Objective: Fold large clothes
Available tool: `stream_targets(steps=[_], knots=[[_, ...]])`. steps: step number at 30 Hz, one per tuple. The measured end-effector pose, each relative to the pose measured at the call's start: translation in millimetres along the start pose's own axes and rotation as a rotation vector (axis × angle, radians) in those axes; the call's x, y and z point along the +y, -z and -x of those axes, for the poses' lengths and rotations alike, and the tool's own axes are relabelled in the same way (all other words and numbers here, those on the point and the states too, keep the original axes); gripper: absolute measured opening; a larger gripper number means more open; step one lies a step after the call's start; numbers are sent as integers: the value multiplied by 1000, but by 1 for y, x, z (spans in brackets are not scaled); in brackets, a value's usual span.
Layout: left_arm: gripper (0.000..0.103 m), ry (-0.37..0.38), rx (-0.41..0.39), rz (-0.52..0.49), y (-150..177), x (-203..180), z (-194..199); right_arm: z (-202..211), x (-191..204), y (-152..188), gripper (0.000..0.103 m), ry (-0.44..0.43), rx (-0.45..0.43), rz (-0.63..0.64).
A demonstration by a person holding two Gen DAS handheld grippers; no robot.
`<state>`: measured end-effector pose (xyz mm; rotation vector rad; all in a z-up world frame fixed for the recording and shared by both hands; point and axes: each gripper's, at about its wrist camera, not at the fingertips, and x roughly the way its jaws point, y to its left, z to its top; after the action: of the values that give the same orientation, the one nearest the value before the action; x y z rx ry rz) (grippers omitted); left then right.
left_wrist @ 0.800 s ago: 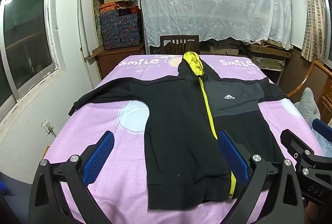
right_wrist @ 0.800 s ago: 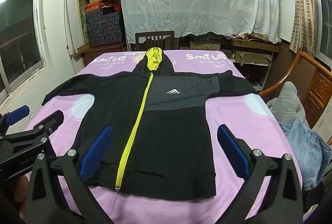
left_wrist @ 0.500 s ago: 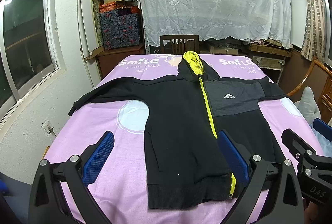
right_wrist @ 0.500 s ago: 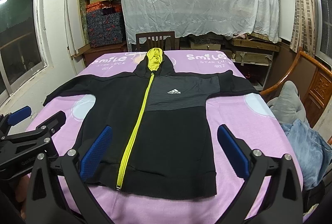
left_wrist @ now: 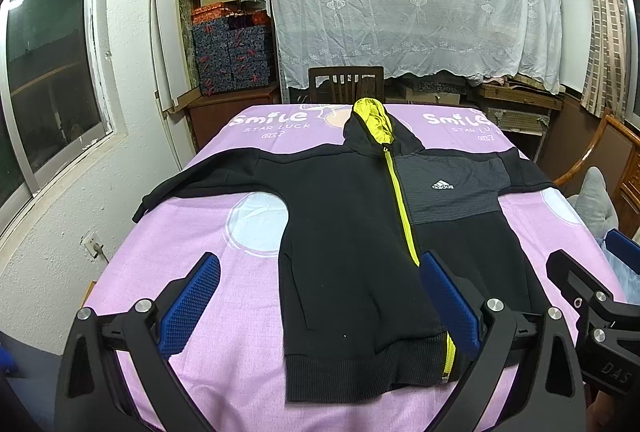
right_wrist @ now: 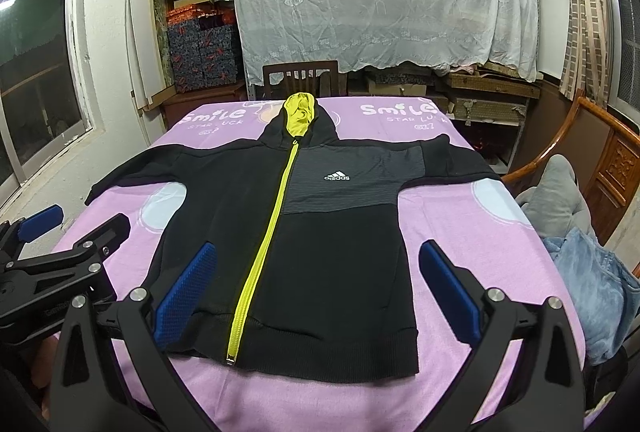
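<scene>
a black hoodie [left_wrist: 352, 232] with a yellow zip is spread flat on the pink-covered tabletop [left_wrist: 192, 240], hem at the near edge, sleeves reaching both side edges. the left gripper [left_wrist: 320, 306] and right gripper [right_wrist: 316, 298] are held above the hem, fingers [right_wrist: 450, 290] spread wide, nothing gripped.

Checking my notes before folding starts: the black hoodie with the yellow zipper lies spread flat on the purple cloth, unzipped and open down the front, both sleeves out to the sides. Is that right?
Not quite. The hoodie is zipped shut: the yellow zipper runs closed from collar to hem, as the right wrist view shows. The rest holds: it lies spread flat on the purple cloth with both sleeves out to the sides.
</scene>
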<state>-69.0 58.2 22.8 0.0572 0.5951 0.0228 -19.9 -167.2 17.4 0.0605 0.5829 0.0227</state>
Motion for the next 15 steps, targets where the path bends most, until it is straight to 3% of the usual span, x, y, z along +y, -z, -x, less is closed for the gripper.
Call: stream_targets(steps=[15], knots=[[100, -1, 4, -9, 3, -1, -1, 1, 0, -1, 99, -7, 11, -11]])
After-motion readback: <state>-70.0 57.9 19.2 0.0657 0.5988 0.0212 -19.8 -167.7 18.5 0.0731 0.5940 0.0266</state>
